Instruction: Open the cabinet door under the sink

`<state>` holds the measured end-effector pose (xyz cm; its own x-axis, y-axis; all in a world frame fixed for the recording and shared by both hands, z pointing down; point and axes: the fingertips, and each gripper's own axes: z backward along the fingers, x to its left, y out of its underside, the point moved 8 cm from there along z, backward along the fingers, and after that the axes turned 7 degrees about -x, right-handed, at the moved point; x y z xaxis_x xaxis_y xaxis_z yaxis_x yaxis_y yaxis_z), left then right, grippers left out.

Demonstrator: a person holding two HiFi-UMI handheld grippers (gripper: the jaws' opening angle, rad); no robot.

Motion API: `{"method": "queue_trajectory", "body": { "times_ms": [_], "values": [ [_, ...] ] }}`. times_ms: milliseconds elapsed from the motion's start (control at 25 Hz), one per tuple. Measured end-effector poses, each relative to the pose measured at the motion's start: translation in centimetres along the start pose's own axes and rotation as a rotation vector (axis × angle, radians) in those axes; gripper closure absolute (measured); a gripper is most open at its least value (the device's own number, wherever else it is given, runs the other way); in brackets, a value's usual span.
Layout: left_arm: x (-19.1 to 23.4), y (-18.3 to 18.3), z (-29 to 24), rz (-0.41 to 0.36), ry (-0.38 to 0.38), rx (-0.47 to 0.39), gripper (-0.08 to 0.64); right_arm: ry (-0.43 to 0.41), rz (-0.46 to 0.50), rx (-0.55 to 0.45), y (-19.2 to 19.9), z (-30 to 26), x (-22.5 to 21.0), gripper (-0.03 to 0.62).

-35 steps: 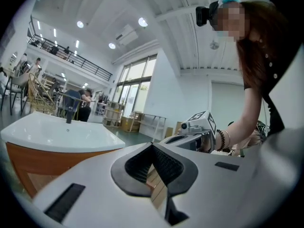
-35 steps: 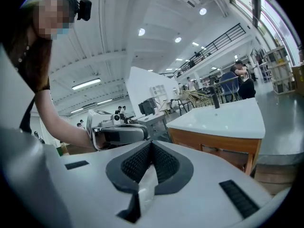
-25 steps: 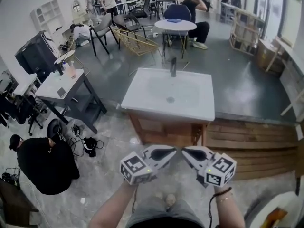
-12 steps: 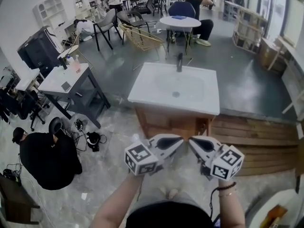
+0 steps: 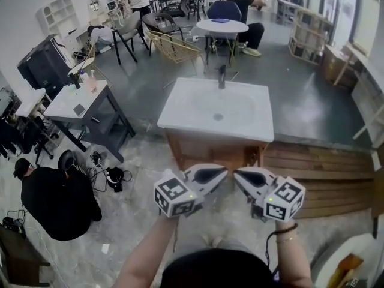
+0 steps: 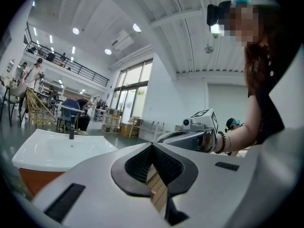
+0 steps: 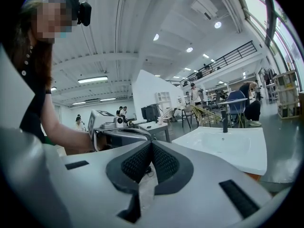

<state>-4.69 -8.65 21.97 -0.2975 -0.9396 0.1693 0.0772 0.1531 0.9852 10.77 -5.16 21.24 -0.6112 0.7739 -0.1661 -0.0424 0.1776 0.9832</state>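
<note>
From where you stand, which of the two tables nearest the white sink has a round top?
The small white table straight behind the white sink has the round top. The grey table on the left is rectangular.

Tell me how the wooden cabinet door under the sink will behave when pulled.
The cabinet door looks like rigid wood, so it probably swings as one panel without flexing. The broad white sink on top likely weighs things down, so tipping seems unlikely.

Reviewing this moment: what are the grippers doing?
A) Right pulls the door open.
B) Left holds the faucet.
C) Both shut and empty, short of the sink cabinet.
C: the left gripper and right gripper are both shut on nothing, with the cabinet ahead of them, untouched.
</note>
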Motion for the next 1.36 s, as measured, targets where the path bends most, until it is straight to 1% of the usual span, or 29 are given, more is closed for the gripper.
{"method": "queue_trajectory", "body": {
  "times_ms": [240,400,680,960,1360],
  "values": [
    [-0.2,-0.1,-0.5,0.025,0.015,-0.008,0.551,0.02,0.013,-0.004,-0.1,-0.2,-0.2,0.584],
    [-0.2,0.1,-0.9,0.026,0.015,0.007,0.551,0.028,0.021,-0.005,-0.2,0.0,-0.2,0.584],
    [0.0,1.0,-0.8,0.06,0.017,-0.003,0.551,0.027,0.031,0.026,0.3,0.0,-0.5,0.584],
    [0.5,0.9,-0.9,0.057,0.013,-0.01,0.552,0.023,0.032,0.037,0.3,-0.2,-0.6,0.584],
    [0.3,0.7,-0.8,0.06,0.021,0.0,0.552,0.031,0.028,0.035,0.0,-0.4,-0.6,0.584]
  ]
}}
